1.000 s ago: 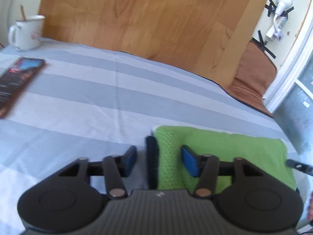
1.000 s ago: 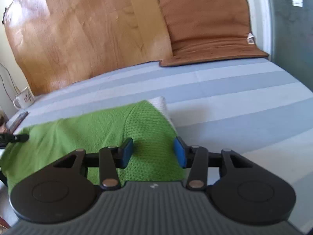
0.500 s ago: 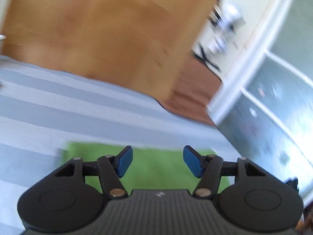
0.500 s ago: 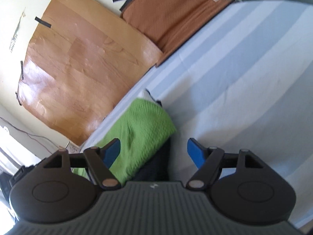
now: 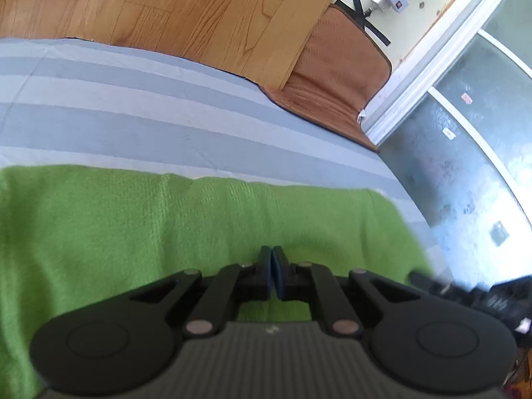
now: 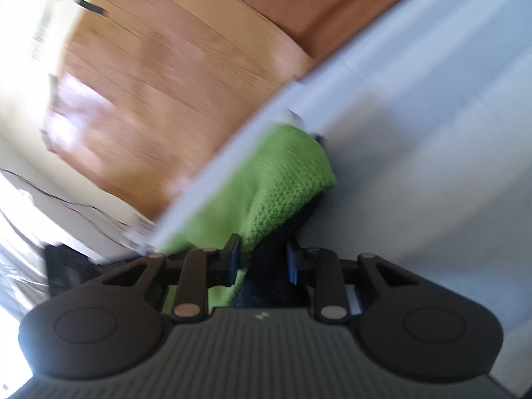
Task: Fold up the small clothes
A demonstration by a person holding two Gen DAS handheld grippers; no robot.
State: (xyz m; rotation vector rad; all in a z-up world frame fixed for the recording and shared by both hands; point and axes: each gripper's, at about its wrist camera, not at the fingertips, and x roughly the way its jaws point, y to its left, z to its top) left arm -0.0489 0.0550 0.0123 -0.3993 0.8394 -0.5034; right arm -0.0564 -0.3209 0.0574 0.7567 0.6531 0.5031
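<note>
Two grippers work on a green knit cloth on a striped bed sheet.

Left wrist view: the left gripper points level and low over the green knit cloth, which lies flat on the grey striped sheet. Its blue pads are pressed together; whether any cloth is caught between them cannot be told. Right wrist view: the right gripper is tilted over to one side. Its jaws squeeze the green knit cloth and a dark layer under it, at the cloth's edge. This view is blurry.
</note>
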